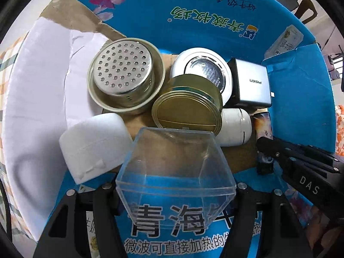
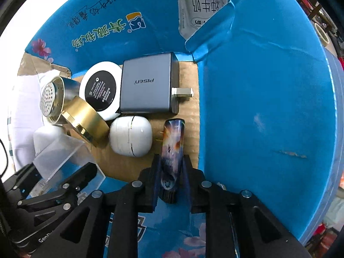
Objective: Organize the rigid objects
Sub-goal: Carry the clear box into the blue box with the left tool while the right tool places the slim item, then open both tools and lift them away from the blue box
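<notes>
Left gripper (image 1: 175,190) gripped the clear plastic box (image 1: 175,163); the right gripper (image 2: 172,172) straddled the printed lighter (image 2: 173,150) beside the PISEN charger (image 2: 148,86), pads looking slack. Release both gently, then lift clear.

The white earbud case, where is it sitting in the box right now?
In the right wrist view the white earbud case lies on the cardboard floor, centre-left, just below the grey charger, between the gold tin and the patterned lighter.
</notes>
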Motion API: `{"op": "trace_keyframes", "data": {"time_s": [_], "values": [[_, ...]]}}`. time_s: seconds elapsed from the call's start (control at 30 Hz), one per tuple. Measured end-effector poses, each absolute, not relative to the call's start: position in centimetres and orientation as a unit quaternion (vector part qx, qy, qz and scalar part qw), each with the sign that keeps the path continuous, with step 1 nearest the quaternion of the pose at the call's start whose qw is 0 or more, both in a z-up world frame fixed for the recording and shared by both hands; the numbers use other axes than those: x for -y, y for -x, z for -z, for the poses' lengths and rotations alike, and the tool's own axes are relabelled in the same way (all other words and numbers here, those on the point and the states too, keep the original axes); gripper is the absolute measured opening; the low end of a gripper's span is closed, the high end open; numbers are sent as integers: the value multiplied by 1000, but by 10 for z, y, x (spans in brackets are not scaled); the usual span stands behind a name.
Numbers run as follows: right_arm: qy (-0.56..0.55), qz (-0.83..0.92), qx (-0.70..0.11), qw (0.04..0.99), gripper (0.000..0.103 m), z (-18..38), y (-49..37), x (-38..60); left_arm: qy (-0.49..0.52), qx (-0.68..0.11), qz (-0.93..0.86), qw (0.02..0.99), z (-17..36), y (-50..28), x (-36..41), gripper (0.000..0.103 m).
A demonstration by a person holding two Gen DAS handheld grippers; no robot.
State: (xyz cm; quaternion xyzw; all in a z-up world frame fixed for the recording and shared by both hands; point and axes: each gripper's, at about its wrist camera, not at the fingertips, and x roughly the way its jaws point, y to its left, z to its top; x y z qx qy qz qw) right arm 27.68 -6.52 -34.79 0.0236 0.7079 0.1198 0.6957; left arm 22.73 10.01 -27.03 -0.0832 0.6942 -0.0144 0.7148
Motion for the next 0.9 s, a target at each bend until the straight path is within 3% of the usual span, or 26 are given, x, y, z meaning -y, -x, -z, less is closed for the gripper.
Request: {"op": "trace_keyframes", "data": {"time_s": [0.23, 0.47, 0.53, 0.63, 0.7, 0.9], "values": [[-20, -119, -704, 700, 37, 328, -261, 66, 77, -686, 10, 723, 251, -216, -105, 68], [7, -112, -674, 730, 81, 286, -253, 60, 81, -667, -3, 741, 217, -209, -128, 93], [10, -108, -669, 736, 84, 276, -249, 58, 79, -659, -11, 748, 205, -205, -140, 101], [19, -105, -662, 742, 89, 262, -242, 57, 75, -650, -23, 756, 192, -200, -153, 103], [21, -106, -657, 746, 103, 253, -234, 56, 71, -645, -30, 760, 184, -196, -159, 103], [4, -100, -644, 758, 103, 229, -216, 65, 50, -625, -45, 778, 167, -189, -148, 103]]}}
